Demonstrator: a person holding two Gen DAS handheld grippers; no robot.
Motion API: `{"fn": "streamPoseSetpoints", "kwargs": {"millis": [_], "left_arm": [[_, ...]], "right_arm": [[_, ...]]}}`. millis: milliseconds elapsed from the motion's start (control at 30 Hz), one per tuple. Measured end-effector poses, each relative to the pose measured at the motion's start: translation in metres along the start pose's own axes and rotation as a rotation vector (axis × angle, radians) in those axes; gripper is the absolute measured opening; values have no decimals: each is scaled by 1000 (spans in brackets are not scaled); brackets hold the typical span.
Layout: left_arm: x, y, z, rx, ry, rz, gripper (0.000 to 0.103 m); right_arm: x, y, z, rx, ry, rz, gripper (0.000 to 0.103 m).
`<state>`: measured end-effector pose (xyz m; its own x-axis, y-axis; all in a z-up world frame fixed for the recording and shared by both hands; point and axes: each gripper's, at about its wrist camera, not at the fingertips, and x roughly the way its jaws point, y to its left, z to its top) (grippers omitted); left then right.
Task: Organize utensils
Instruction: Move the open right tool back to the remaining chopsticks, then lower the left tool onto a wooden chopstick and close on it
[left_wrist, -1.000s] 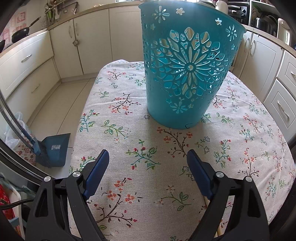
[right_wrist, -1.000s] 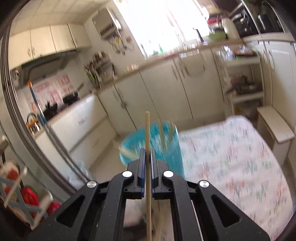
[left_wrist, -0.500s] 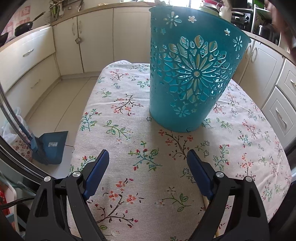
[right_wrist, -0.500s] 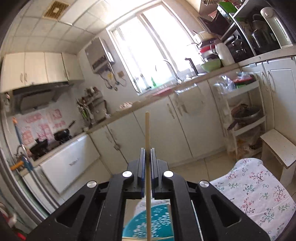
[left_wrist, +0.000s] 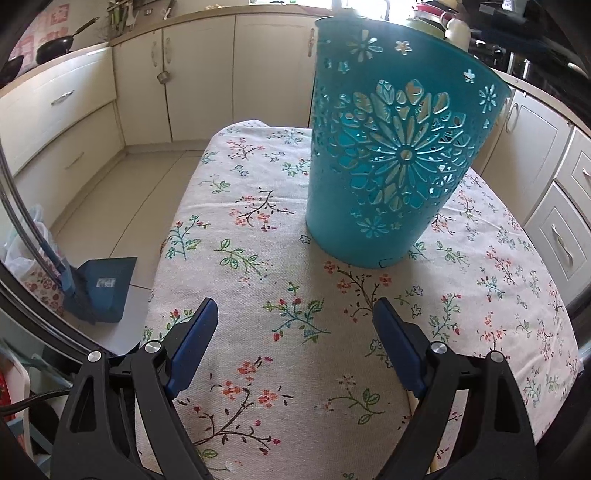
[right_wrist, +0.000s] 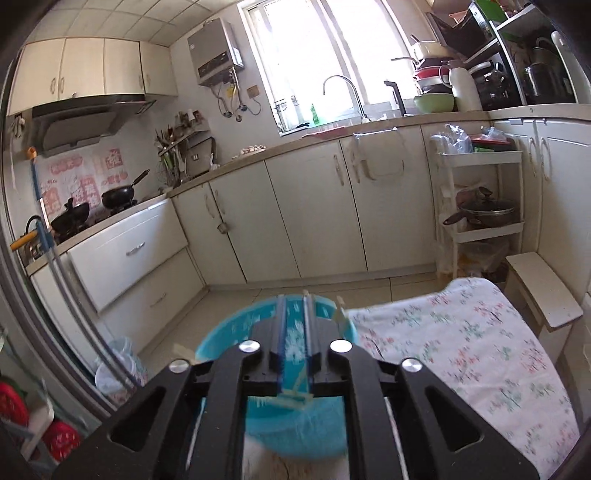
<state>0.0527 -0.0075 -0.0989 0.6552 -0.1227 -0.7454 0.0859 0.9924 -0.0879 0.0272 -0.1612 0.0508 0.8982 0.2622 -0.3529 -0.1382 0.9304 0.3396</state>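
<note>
A teal cut-out plastic basket (left_wrist: 391, 155) stands on the floral tablecloth (left_wrist: 258, 258). My left gripper (left_wrist: 295, 343) is open and empty, low over the cloth in front of the basket. In the right wrist view my right gripper (right_wrist: 294, 299) hangs above the basket's open mouth (right_wrist: 236, 332), jaws parted a little with nothing between them. Pale wooden utensils (right_wrist: 295, 397) lie inside the basket, and one handle tip (right_wrist: 339, 310) leans on its far rim. A pale stick (left_wrist: 412, 402) shows under my left gripper's right finger.
Kitchen cabinets (left_wrist: 192, 74) surround the table. A blue dustpan (left_wrist: 103, 288) stands on the floor to the left. A white stool (right_wrist: 539, 288) and a shelf cart with a pot (right_wrist: 484, 214) stand beyond the table's far end.
The wooden stick held in my right gripper is gone from between the fingers, which have opened slightly. The right gripper tilted back down over the basket. The left gripper shifted slightly left.
</note>
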Motion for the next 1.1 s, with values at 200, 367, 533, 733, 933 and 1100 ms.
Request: {"fn": "streamPoseSetpoints", "kwargs": {"millis": [200,367,533,733,933,1100], "left_arm": [[-3,8,-1,-33,-6,14,82],[-5,14,-1,-73,-20,29,82],[-5,17,-1,-83,-20,31,82],[-5,17,-1,-83,-19,28,82],[-4,17,-1,-83,-17,22,82],[-4,17,-2,-84,-16,21,82]], "right_arm": [[-35,-10,-55,5,151,-25,16],[-31,-11,-121,0,390,-4,16],[-20,3,-143,-41,467,11,16],[-7,9,-153,-72,514,-12,16],[-6,10,-159,-96,519,-10,16],[-1,23,-162,-172,522,-32,16]]}}
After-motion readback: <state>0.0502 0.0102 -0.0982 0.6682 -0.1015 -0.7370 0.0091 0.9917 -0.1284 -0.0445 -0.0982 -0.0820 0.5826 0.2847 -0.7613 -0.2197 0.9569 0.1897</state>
